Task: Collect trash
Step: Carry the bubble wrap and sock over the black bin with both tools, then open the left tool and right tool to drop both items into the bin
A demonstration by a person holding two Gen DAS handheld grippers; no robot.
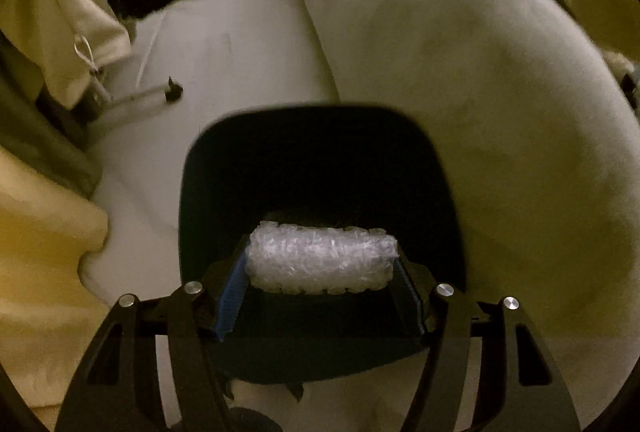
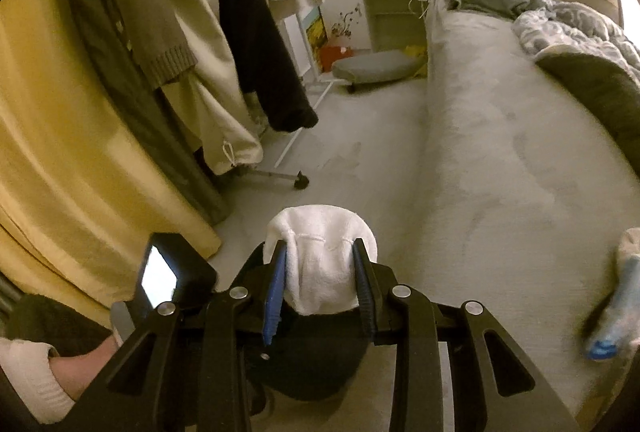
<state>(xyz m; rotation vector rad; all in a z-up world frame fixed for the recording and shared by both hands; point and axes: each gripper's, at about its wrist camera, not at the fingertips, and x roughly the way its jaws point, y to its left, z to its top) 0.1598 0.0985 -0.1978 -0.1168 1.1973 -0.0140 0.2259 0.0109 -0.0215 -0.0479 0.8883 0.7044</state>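
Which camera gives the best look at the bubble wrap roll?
The left wrist view: the bubble wrap roll sits centred between that tool's pads, over a dark bin. The right wrist view does not show it, only a white cloth in its own tool.

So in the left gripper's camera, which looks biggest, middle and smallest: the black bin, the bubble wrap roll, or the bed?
As they look in that view:
1. Bed, biggest, though cut off by the frame.
2. Black bin.
3. Bubble wrap roll, smallest, even though it sits nearest the camera, between the left gripper's fingers.
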